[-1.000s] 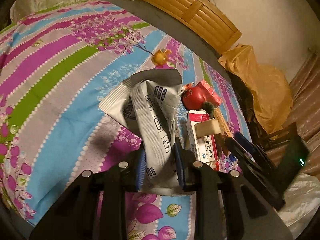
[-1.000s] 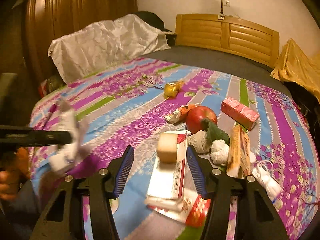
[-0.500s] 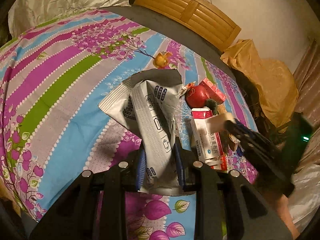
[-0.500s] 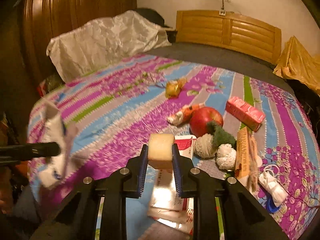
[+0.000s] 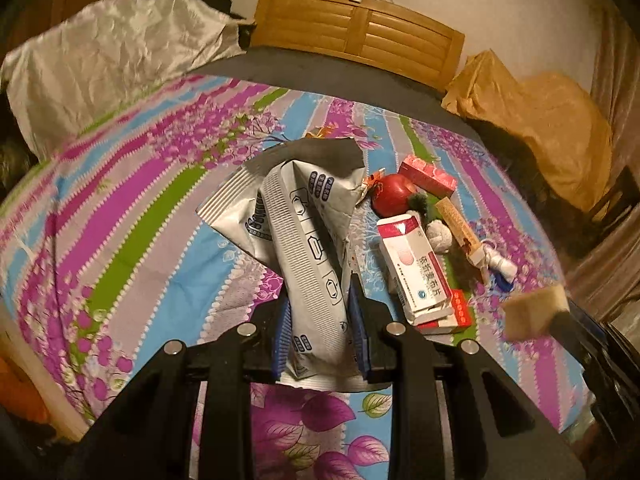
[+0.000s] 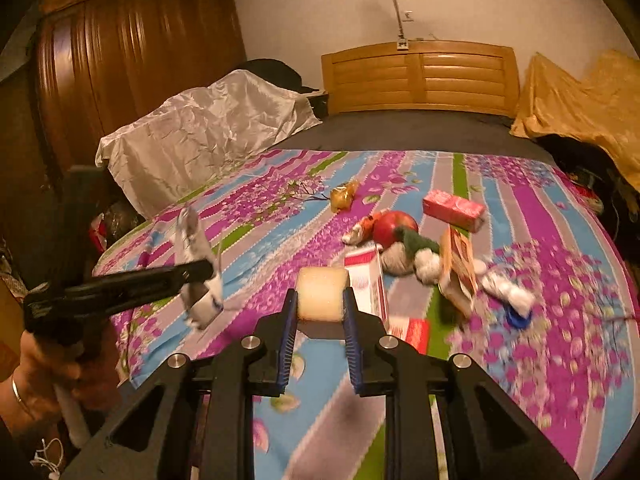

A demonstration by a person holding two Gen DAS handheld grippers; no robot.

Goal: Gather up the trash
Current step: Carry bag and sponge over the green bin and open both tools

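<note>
My left gripper (image 5: pixel 320 320) is shut on a crumpled grey plastic wrapper (image 5: pixel 304 232) and holds it above the striped floral bedspread (image 5: pixel 140 216). It also shows at the left of the right wrist view (image 6: pixel 200 276). My right gripper (image 6: pixel 320 320) is shut on a pale yellow sponge block (image 6: pixel 323 292), lifted above the bed; the block shows blurred in the left wrist view (image 5: pixel 534 312). On the bed lie a white and pink medicine box (image 5: pixel 412 268), a red apple (image 6: pixel 394 226), a pink carton (image 6: pixel 454 208), a gold wrapper (image 6: pixel 343 196) and an orange and white wrapper (image 6: pixel 360 230).
A grey and green sock bundle (image 6: pixel 412 256), a flat tan box (image 6: pixel 456 272) and a white cloth roll (image 6: pixel 508 292) lie right of the apple. A wooden headboard (image 6: pixel 420 76), a silver pillow (image 6: pixel 200 136), a wardrobe (image 6: pixel 132 64) and yellow cloth (image 6: pixel 580 96) surround the bed.
My right gripper closed on the sponge block atop the medicine box and lifted it back toward the bed's near edge. My left gripper kept the wrapper and shifted a little.
</note>
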